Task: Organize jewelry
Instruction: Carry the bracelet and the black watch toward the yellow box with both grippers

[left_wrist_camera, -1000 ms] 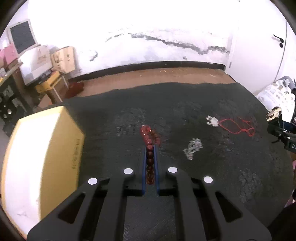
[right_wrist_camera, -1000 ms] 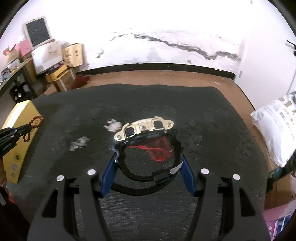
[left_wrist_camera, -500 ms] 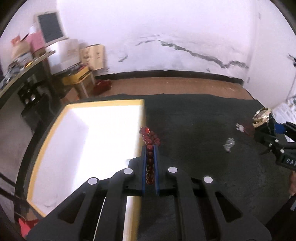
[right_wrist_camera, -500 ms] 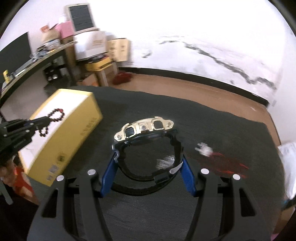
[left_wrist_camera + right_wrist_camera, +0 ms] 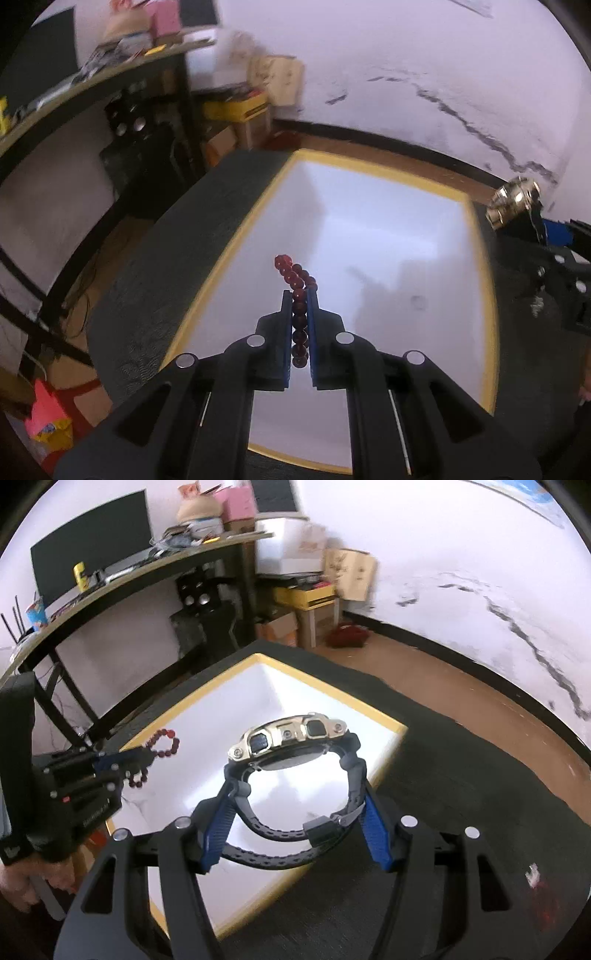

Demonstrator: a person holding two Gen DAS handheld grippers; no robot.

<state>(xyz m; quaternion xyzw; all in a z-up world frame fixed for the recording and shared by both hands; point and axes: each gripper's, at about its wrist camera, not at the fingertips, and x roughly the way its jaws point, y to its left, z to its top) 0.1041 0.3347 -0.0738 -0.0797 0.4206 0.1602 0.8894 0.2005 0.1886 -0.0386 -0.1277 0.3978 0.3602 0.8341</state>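
Observation:
My left gripper (image 5: 298, 295) is shut on a dark red bead bracelet (image 5: 295, 280) and holds it above the white inside of the yellow-rimmed box (image 5: 369, 229). In the right wrist view the same gripper (image 5: 146, 755) and bracelet (image 5: 162, 744) hang over the box's left part. My right gripper (image 5: 295, 775) is shut on a gold-faced watch (image 5: 291, 734) by its black strap, above the box (image 5: 266, 701). The watch also shows in the left wrist view (image 5: 513, 201), at the box's right edge.
The box lies on a black mat (image 5: 461, 775). A silver trinket (image 5: 532, 875) and a red cord (image 5: 546, 904) lie on the mat at the right. A dark desk with clutter (image 5: 147, 576) and cardboard boxes (image 5: 351, 572) stand behind.
Both grippers have swung left, from over the black mat to above the box. The bracelet and the watch stay gripped.

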